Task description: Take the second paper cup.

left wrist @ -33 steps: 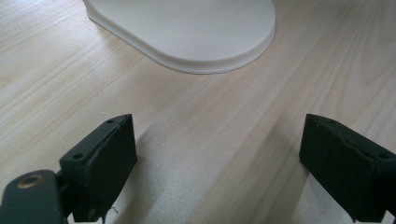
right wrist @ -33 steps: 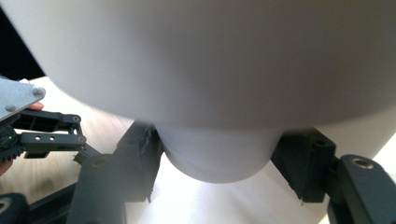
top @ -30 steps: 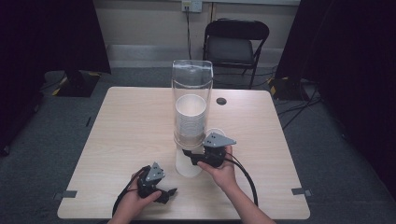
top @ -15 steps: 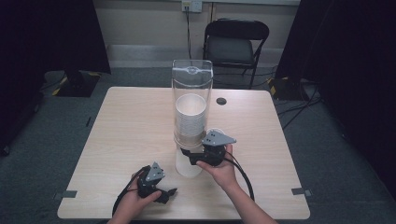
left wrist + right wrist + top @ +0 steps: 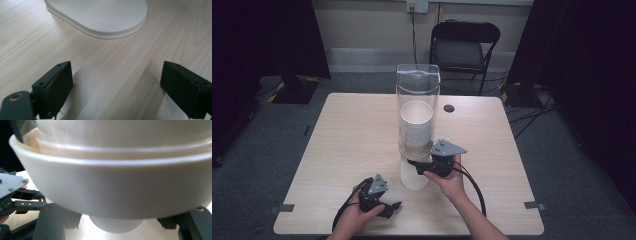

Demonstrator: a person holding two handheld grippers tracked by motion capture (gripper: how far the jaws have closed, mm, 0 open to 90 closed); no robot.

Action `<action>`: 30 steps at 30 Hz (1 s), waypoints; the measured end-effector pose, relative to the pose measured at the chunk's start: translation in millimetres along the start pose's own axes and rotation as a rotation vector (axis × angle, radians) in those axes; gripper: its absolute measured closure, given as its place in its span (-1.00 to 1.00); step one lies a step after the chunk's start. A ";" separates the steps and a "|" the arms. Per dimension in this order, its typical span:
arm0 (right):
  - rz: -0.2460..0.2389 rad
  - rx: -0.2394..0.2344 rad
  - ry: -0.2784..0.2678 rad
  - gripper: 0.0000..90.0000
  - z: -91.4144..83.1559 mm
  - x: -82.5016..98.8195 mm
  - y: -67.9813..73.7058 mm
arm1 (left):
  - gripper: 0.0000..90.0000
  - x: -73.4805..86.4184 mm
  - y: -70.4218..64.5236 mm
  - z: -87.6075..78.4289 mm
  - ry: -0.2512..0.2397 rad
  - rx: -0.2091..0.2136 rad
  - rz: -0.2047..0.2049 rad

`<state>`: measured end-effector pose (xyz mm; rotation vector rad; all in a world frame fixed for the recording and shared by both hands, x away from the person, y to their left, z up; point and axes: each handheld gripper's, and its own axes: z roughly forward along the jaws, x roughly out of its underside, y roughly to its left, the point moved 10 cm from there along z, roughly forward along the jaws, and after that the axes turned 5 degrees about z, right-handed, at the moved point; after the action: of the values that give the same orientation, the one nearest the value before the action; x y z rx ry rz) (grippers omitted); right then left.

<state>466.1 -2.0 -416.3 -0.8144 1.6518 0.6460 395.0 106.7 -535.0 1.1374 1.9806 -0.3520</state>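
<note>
A clear tube dispenser (image 5: 417, 87) holding a stack of white paper cups (image 5: 416, 122) stands on a white base (image 5: 414, 179) near the table's middle front. My right gripper (image 5: 414, 164) is held under the dispenser's white collar (image 5: 120, 195). Its jaws are open, one on each side of the lowest cup's bottom (image 5: 115, 227), with a gap on both sides. My left gripper (image 5: 391, 207) rests low over the table by the front edge, left of the base. It is open with bare wood between its fingers, and the base's edge (image 5: 100, 17) lies just ahead.
The light wooden table (image 5: 347, 135) has a small dark round hole (image 5: 448, 108) at the back right. A black folding chair (image 5: 464, 47) stands beyond the far edge. Cables trail from both grippers toward the table's front edge.
</note>
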 end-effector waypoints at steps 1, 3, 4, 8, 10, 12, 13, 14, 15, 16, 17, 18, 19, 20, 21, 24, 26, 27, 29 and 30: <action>0.001 -0.002 0.002 -0.24 0.1 0.4 0.5 | -0.77 0.0 0.0 0.0 0.000 0.000 0.000; -0.001 -0.001 0.005 -0.24 0.1 0.7 -0.2 | -0.77 0.0 0.1 -0.1 0.000 0.000 0.000; 0.002 -0.006 0.004 -0.23 0.3 0.8 0.2 | -0.77 0.0 0.0 -0.1 0.000 0.000 0.000; 0.007 0.028 0.125 -0.18 4.8 42.8 -7.3 | -0.77 0.8 -1.0 -0.8 -0.002 0.004 -0.008; 0.014 0.021 0.124 -0.20 3.0 49.5 -1.8 | -0.77 0.9 -1.0 -0.9 -0.002 0.007 -0.006; 0.017 0.015 0.130 -0.20 3.5 50.1 -1.5 | -0.77 1.4 -0.9 -1.5 0.005 0.009 -0.005; 0.011 0.011 0.160 -0.20 3.8 53.9 -3.0 | -0.77 0.8 -1.0 -1.0 -0.002 0.009 -0.006; 0.011 0.011 0.160 -0.20 3.8 53.9 -3.0 | -0.77 0.8 -1.0 -1.0 -0.002 0.009 -0.006; 0.001 0.010 0.169 -0.21 3.6 55.5 -3.8 | -0.77 0.9 -1.0 -1.0 -0.002 0.009 -0.006; 0.003 0.008 0.184 -0.21 3.3 59.5 -4.7 | -0.77 0.9 -1.0 -1.0 -0.002 0.009 -0.006; 0.017 -0.002 0.194 -0.22 2.8 64.6 -3.8 | -0.77 0.9 -0.9 -1.0 -0.002 0.009 -0.005; 0.017 -0.002 0.194 -0.22 2.8 64.6 -3.8 | -0.77 1.0 -1.0 -1.1 -0.002 0.008 -0.005; 0.021 -0.008 0.197 -0.22 0.7 68.8 -2.2 | -0.77 1.0 -1.1 -1.1 -0.002 0.008 -0.006; 0.021 -0.008 0.197 -0.22 0.7 68.8 -2.2 | -0.77 1.0 -1.2 -1.1 -0.002 0.008 -0.007; 0.020 -0.004 0.200 -0.22 -0.8 69.7 -2.2 | -0.77 1.1 -1.2 -1.2 -0.002 0.008 -0.007; 0.023 0.008 0.211 -0.23 -9.8 73.8 -5.3 | -0.77 1.4 -1.2 -1.4 0.000 0.008 -0.008; 0.018 0.013 0.226 -0.23 -15.8 78.0 -7.9 | -0.77 1.2 -1.2 -1.3 -0.001 0.008 -0.008; 0.011 0.015 0.232 -0.23 -18.7 78.9 -8.7 | -0.77 1.4 -1.3 -1.3 0.000 0.008 -0.008; 0.009 0.010 0.238 -0.23 -23.9 79.3 -9.6 | -0.77 1.3 -1.3 -1.3 0.000 0.008 -0.009; 0.009 0.010 0.238 -0.23 -23.9 79.3 -9.6 | -0.77 1.3 -1.3 -1.3 0.000 0.008 -0.009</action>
<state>449.0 -40.3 -488.3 -0.9048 1.8723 0.5629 393.0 107.6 -535.4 1.1339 1.9861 -0.3647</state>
